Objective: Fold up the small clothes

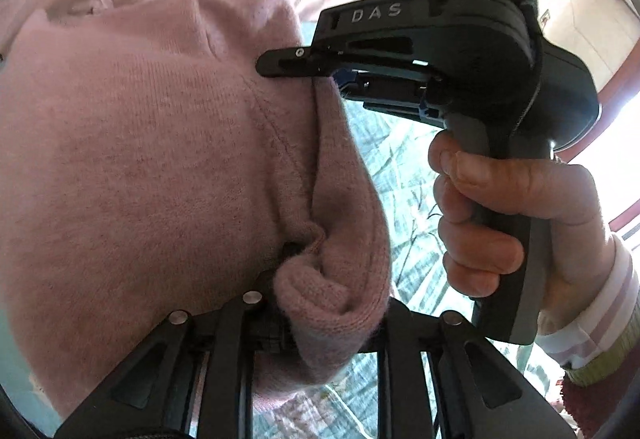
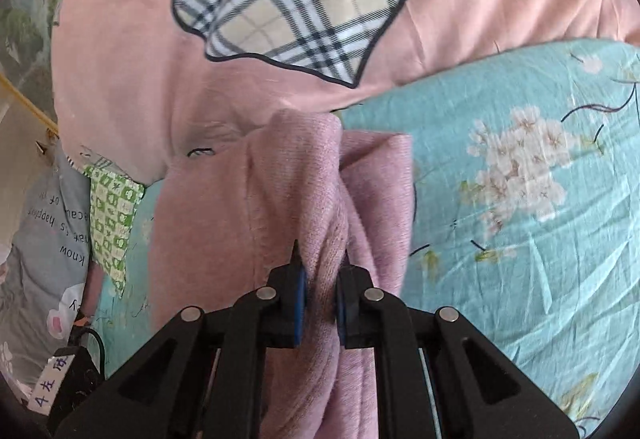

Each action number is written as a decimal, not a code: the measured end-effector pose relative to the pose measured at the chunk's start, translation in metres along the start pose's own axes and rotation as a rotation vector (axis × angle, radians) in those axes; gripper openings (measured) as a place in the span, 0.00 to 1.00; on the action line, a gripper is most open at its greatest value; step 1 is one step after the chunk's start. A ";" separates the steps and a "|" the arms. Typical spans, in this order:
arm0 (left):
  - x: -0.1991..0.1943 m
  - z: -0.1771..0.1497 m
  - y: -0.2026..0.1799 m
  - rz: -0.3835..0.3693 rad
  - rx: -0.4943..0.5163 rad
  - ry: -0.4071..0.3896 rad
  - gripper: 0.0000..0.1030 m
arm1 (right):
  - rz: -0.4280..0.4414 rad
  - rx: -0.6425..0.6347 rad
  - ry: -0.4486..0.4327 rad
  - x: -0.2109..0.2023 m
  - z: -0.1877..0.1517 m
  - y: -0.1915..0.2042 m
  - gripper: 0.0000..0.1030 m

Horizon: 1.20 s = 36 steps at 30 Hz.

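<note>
We find both tongs clamped on the pink knit garment. The right gripper pinches a fold at six o'clock. The left gripper grips bunched cloth likewise.

My left gripper fingertips are buried under the pink knit garment. At nine o'clock the garment runs off-frame. My sleeve is cut off at four o'clock.
</note>
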State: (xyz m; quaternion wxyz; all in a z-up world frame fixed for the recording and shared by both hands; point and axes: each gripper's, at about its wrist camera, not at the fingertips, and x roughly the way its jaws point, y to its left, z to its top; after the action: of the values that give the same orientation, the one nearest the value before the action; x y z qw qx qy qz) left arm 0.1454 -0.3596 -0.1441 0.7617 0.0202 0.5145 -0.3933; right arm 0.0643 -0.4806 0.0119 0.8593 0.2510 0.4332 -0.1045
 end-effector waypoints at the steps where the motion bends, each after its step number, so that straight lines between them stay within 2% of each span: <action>1: 0.000 0.001 0.002 -0.004 -0.003 0.005 0.21 | 0.005 0.003 0.005 0.002 0.000 -0.003 0.14; 2: 0.000 0.002 0.003 -0.011 -0.006 0.010 0.23 | 0.005 -0.001 0.004 0.002 0.000 -0.005 0.16; 4: -0.008 0.002 0.009 -0.035 -0.015 0.022 0.43 | -0.012 -0.008 -0.007 0.000 -0.001 -0.003 0.22; 5: -0.018 0.004 0.019 -0.035 -0.019 0.026 0.47 | -0.017 -0.006 -0.012 -0.003 -0.002 -0.002 0.25; 6: -0.024 0.001 0.022 -0.039 -0.025 0.028 0.50 | -0.037 -0.004 -0.019 -0.007 -0.002 -0.003 0.33; 7: -0.030 -0.002 0.025 -0.050 -0.031 0.031 0.50 | -0.066 -0.003 -0.029 -0.013 -0.002 -0.005 0.40; 11: -0.060 -0.016 0.037 -0.085 -0.053 0.033 0.56 | -0.109 0.012 -0.063 -0.039 -0.010 -0.008 0.48; 13: -0.078 -0.022 0.046 -0.082 -0.063 0.020 0.57 | -0.122 0.020 -0.082 -0.052 -0.018 -0.007 0.58; 15: -0.093 -0.025 0.058 -0.069 -0.078 0.009 0.59 | -0.120 0.029 -0.096 -0.062 -0.028 -0.004 0.62; 19: -0.122 -0.036 0.088 -0.041 -0.125 -0.009 0.62 | -0.128 0.028 -0.107 -0.074 -0.048 0.004 0.63; 22: -0.137 -0.052 0.088 -0.001 -0.149 -0.023 0.63 | -0.118 0.017 -0.120 -0.075 -0.059 0.018 0.63; 24: -0.143 -0.048 0.104 0.022 -0.181 -0.025 0.63 | -0.088 -0.002 -0.125 -0.075 -0.064 0.026 0.63; 26: -0.145 -0.047 0.111 0.035 -0.208 -0.030 0.63 | -0.060 -0.024 -0.114 -0.070 -0.065 0.036 0.58; 29: -0.144 -0.040 0.126 0.053 -0.248 -0.043 0.66 | -0.055 -0.033 -0.097 -0.060 -0.064 0.040 0.56; 32: -0.140 -0.030 0.137 0.056 -0.280 -0.043 0.71 | -0.065 0.014 -0.100 -0.052 -0.059 0.032 0.57; 35: -0.130 -0.015 0.155 0.054 -0.323 -0.027 0.77 | -0.093 0.038 -0.106 -0.048 -0.053 0.023 0.62; 36: -0.124 -0.010 0.160 0.046 -0.340 -0.013 0.79 | -0.113 0.037 -0.104 -0.045 -0.051 0.020 0.67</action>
State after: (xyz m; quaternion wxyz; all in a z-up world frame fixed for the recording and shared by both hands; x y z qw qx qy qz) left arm 0.2170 -0.1727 -0.1099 0.7663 -0.0996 0.5680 -0.2832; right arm 0.0099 -0.4385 0.0288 0.8687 0.2362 0.3993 -0.1736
